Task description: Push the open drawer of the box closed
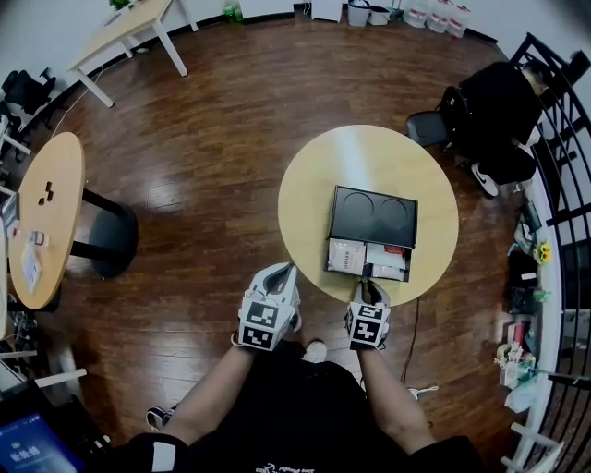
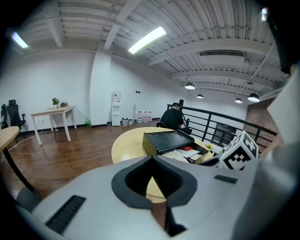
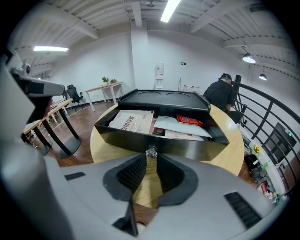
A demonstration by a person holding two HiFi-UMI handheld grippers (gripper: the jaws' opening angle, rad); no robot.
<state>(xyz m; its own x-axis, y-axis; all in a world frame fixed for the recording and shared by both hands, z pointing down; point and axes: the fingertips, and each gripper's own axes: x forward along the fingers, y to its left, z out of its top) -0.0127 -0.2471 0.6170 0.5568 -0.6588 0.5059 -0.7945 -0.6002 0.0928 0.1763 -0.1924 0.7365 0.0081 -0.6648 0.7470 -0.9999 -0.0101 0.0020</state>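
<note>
A black box (image 1: 374,214) sits on the round yellow table (image 1: 305,199), its drawer (image 1: 367,259) pulled out toward me and filled with papers and a red booklet. In the right gripper view the drawer's black front wall (image 3: 187,145) spans the frame, with a small shiny knob (image 3: 151,151) just ahead of my right gripper (image 3: 151,159). Only a narrow slit shows between its fingers, which hold nothing. The right gripper (image 1: 371,283) is at the drawer front. My left gripper (image 1: 284,270) hangs off the table's near-left edge, shut and empty (image 2: 151,160), with the box (image 2: 166,140) ahead to its right.
A person in black sits on a chair (image 1: 503,111) beyond the table at right, beside a black railing (image 1: 563,212) with clutter below it. A yellow oval table (image 1: 46,212) stands at left and a white-legged table (image 1: 129,28) at the far back. Dark wood floor surrounds the table.
</note>
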